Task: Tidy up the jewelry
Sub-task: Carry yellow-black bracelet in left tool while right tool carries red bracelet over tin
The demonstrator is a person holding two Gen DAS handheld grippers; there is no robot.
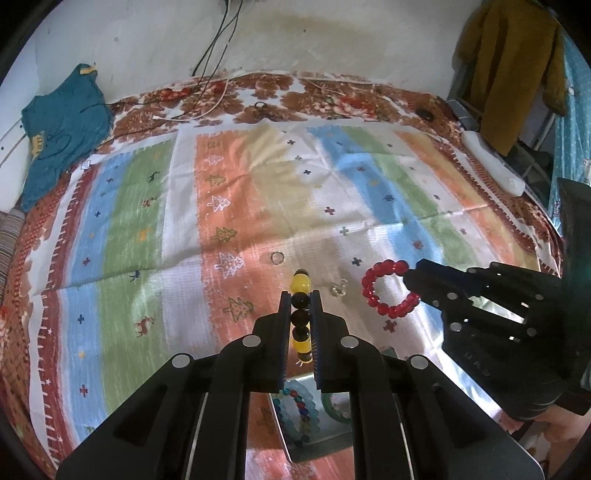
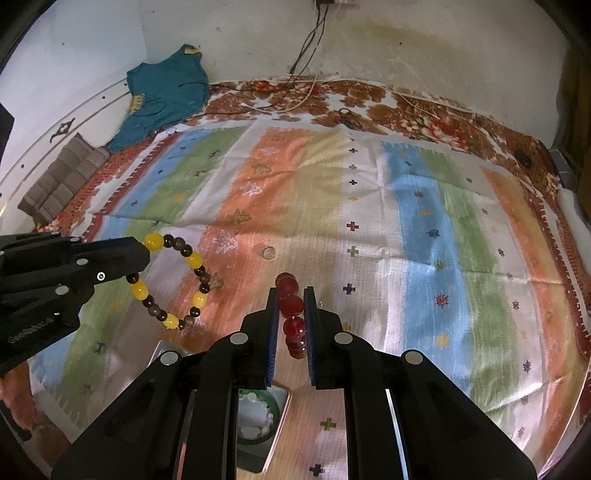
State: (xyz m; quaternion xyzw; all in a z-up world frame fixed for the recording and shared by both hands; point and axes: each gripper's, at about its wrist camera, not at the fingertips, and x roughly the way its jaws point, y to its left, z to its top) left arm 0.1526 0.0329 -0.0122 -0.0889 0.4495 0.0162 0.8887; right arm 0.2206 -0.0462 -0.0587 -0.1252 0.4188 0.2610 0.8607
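Striped cloth in orange, blue, green and white (image 1: 258,177) covers a bed with a brown floral sheet (image 1: 295,92) under it, against a stained white wall (image 1: 314,33) with black cables hanging down.

We see the left gripper (image 1: 300,299) nearly closed, pinching the yellow-and-dark-brown bead bracelet (image 1: 301,295); in the right wrist view that bracelet (image 2: 173,280) hangs as a full loop off the left gripper's tip (image 2: 142,254), above the cloth.

We see the right gripper (image 2: 291,295) also nearly closed, clamped on the red faceted bead bracelet (image 2: 291,306); in the left wrist view the red loop (image 1: 388,288) sticks out from the right gripper's tip (image 1: 412,282).

On the cloth we note a small metal ring (image 1: 277,257) and a small clear trinket (image 1: 339,288), near each other but apart.

Below the fingers lies a shiny metal tray (image 1: 317,446) with a pale blue bead bracelet (image 1: 295,410) and a green bangle (image 1: 332,406) in it, mostly hidden by the grippers.

A teal shirt (image 1: 62,125) lies at the far left, and a mustard garment (image 1: 517,62) hangs at the right. We can't make out the small dark items on the floral sheet.
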